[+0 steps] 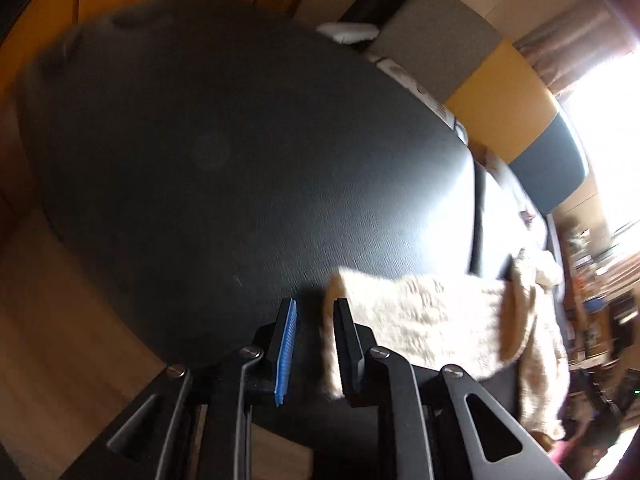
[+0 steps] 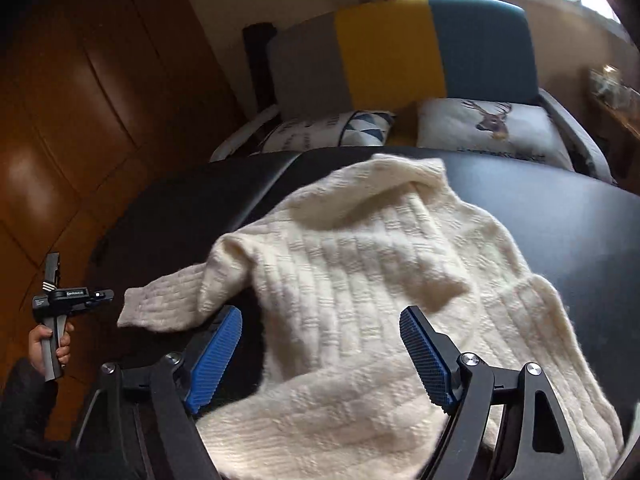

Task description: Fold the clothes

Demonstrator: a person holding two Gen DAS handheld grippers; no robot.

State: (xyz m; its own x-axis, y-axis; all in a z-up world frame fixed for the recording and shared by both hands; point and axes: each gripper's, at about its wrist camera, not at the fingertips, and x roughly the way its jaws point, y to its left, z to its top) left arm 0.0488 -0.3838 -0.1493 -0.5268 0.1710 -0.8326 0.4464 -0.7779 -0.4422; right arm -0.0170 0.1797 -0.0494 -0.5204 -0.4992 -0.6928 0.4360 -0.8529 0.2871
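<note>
A cream ribbed-knit sweater [image 2: 360, 280] on a black table [image 2: 560, 232], before a chair back [image 2: 400, 60] banded grey, yellow and teal; behind the table, a white stag-print cushion [image 2: 492, 128] and a blue-triangle cushion [image 2: 360, 130]; gripper pads [image 2: 424, 354] blue

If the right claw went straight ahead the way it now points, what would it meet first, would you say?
Most likely the cream sweater: it lies on the black table and fills the gap between the right claw's open jaws. Depth is unclear, but nothing else shows in front of it.
</note>
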